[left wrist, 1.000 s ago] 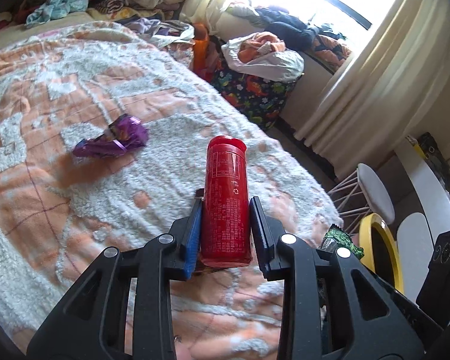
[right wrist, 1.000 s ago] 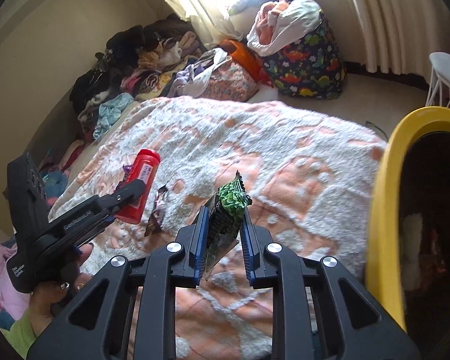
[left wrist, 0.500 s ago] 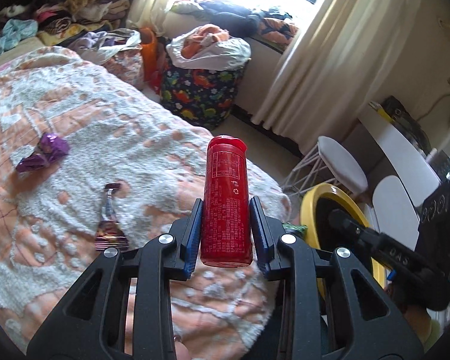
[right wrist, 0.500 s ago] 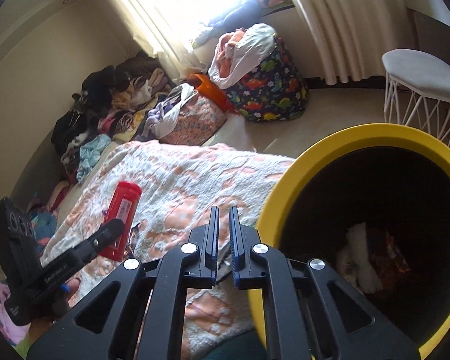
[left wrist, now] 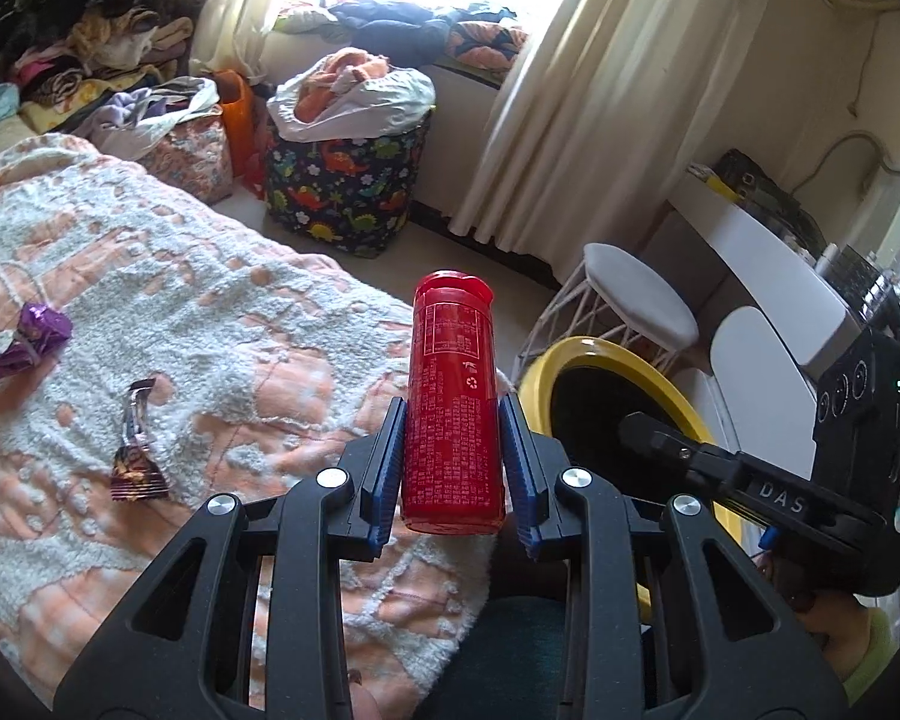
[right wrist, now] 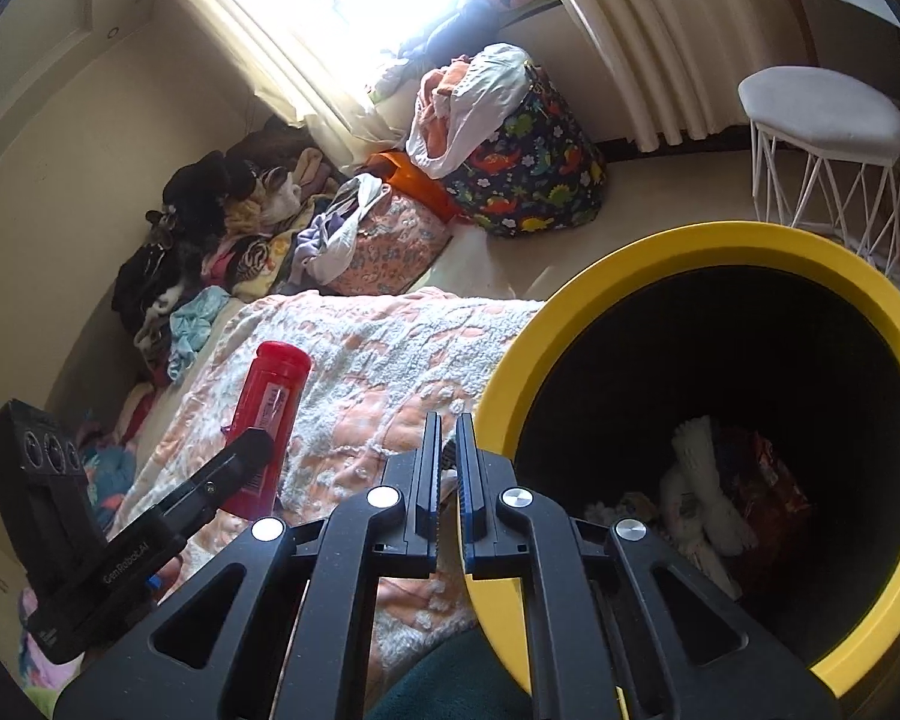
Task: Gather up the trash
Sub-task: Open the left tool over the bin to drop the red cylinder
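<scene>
My left gripper (left wrist: pixel 453 468) is shut on a red bottle (left wrist: pixel 452 402), held upright above the bed's edge; the bottle also shows in the right wrist view (right wrist: pixel 267 414). My right gripper (right wrist: pixel 447 468) is nearly shut with only a sliver of the green wrapper (right wrist: pixel 447 450) visible between the pads. It hovers at the rim of a yellow bin (right wrist: pixel 600 276), which holds trash inside. The bin also shows in the left wrist view (left wrist: pixel 546 360). A purple wrapper (left wrist: pixel 30 339) and a brown wrapper (left wrist: pixel 135 456) lie on the bed.
The bed has an orange and white blanket (left wrist: pixel 210 324). A dinosaur-print laundry bag (left wrist: pixel 345 192), a white stool (left wrist: pixel 636 300), curtains and piles of clothes (left wrist: pixel 102 54) surround it. A white desk (left wrist: pixel 768 258) stands at the right.
Both grippers have swung from the bed towards the yellow bin. The green wrapper, plainly in the right gripper a second ago, is now almost hidden between its closed pads.
</scene>
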`<state>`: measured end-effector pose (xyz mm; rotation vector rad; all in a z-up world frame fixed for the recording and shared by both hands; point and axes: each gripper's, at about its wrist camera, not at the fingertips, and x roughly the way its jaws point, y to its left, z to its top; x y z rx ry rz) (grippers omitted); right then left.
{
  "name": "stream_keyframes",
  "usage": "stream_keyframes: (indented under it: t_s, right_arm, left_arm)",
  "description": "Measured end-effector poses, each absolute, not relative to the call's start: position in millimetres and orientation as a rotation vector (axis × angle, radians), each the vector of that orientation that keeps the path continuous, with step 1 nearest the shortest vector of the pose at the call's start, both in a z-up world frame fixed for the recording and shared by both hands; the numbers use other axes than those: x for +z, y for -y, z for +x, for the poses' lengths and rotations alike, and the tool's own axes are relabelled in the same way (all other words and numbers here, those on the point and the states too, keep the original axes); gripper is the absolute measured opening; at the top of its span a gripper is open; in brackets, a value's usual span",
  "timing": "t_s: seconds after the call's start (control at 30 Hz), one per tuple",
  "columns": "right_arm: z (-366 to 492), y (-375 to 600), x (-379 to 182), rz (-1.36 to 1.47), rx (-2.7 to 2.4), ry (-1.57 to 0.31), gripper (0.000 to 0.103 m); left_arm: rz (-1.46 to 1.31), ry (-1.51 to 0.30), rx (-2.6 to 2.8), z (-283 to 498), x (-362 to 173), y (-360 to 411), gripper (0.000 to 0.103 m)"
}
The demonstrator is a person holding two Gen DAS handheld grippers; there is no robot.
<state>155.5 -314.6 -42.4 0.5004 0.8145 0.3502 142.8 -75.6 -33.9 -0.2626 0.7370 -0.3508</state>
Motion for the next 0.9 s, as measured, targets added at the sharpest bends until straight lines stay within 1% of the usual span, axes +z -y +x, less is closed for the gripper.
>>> stream_keyframes:
  t_s: [0.07,0.1,0.13,0.33,0.37,0.4,0.47,0.53,0.67,0.73,0.83,0.87,0.9]
  right_arm:
    - [154.6,321.4,-40.2,0.514,0.334,-0.805,0.014]
    - [153.9,326.3,-38.6,0.516,0.319,-0.797,0.022]
    - [153.2,330.7,-37.5,0.519,0.304,-0.789,0.026]
    - [151.5,361.2,-41.4,0.551,0.213,-0.782,0.027]
    - [152.2,366.1,-42.3,0.557,0.201,-0.781,0.032]
    - [151.9,371.2,-42.7,0.562,0.183,-0.779,0.034]
    - [151.2,377.9,-42.6,0.565,0.156,-0.774,0.035]
    - [150.1,387.2,-44.8,0.577,0.132,-0.768,0.04]
    - [149.0,401.7,-47.9,0.598,0.095,-0.757,0.042]
    - [147.1,406.9,-48.3,0.609,0.081,-0.748,0.049]
    - [145.5,414.3,-48.4,0.612,0.06,-0.735,0.051]
    - [144.1,417.3,-48.0,0.611,0.054,-0.73,0.053]
    - [143.0,418.9,-47.1,0.609,0.046,-0.722,0.056]
  left_arm:
    - [-0.248,-0.739,-0.381,141.8,-32.6,85.6,0.024]
    - [-0.238,-0.741,-0.397,141.3,-32.4,91.8,0.024]
    - [-0.228,-0.744,-0.413,141.1,-32.0,98.1,0.024]
    - [-0.169,-0.758,-0.492,140.1,-33.4,134.0,0.024]
    - [-0.162,-0.762,-0.502,139.9,-34.1,138.3,0.024]
    - [-0.153,-0.767,-0.513,139.9,-35.3,143.6,0.024]
    - [-0.14,-0.778,-0.53,140.0,-38.3,152.4,0.024]
    - [-0.126,-0.788,-0.546,140.9,-41.3,160.7,0.024]
    - [-0.095,-0.805,-0.576,141.3,-46.9,176.8,0.024]
    - [-0.085,-0.815,-0.59,142.2,-49.6,183.1,0.024]
    - [-0.076,-0.816,-0.609,143.4,-51.2,190.6,0.024]
    - [-0.072,-0.814,-0.614,143.5,-51.3,192.7,0.025]
    - [-0.068,-0.812,-0.615,143.6,-51.4,193.8,0.032]
